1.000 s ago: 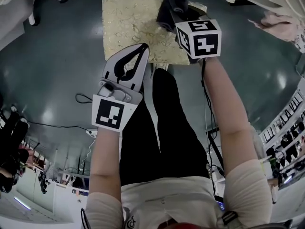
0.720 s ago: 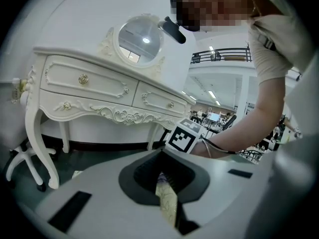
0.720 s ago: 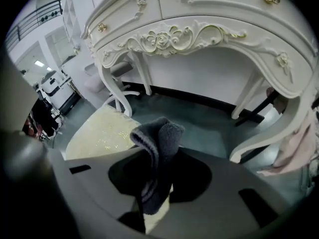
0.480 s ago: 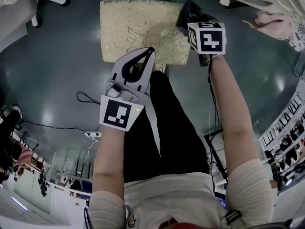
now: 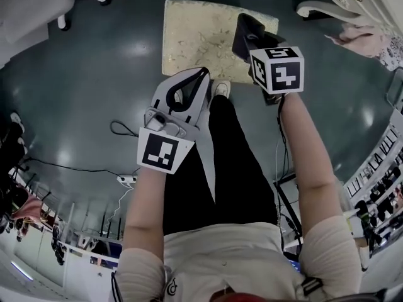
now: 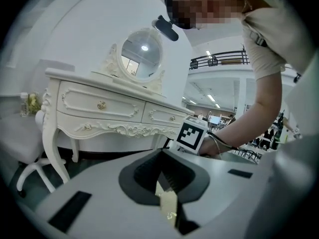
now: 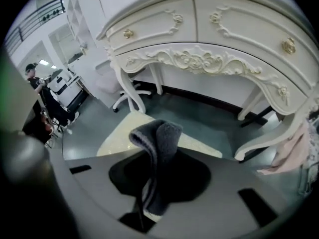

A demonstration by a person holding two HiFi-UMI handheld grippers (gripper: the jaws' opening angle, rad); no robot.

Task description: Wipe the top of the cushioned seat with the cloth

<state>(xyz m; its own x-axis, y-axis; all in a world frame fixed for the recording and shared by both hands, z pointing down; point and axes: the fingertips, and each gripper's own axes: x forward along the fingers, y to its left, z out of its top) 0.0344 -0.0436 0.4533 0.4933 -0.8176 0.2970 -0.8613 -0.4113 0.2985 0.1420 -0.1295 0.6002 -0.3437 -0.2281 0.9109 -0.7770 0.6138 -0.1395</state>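
Above cushioned seat (image 5: pixel 195 39), dark grey cloth (image 5: pixel 245 33) is pinched in right gripper (image 5: pixel 252 46) over seat's right edge; left gripper (image 5: pixel 200 75) is held pressed together, empty, at near edge.

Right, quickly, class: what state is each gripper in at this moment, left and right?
Left gripper: jaws shut, nothing between them.
Right gripper: jaws shut on the dark grey cloth.

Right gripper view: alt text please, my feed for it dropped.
The right gripper is clamped on a folded dark grey cloth that stands up between its jaws. Behind it lies the cream cushioned seat on a dark floor, with a white carved dressing table beyond.
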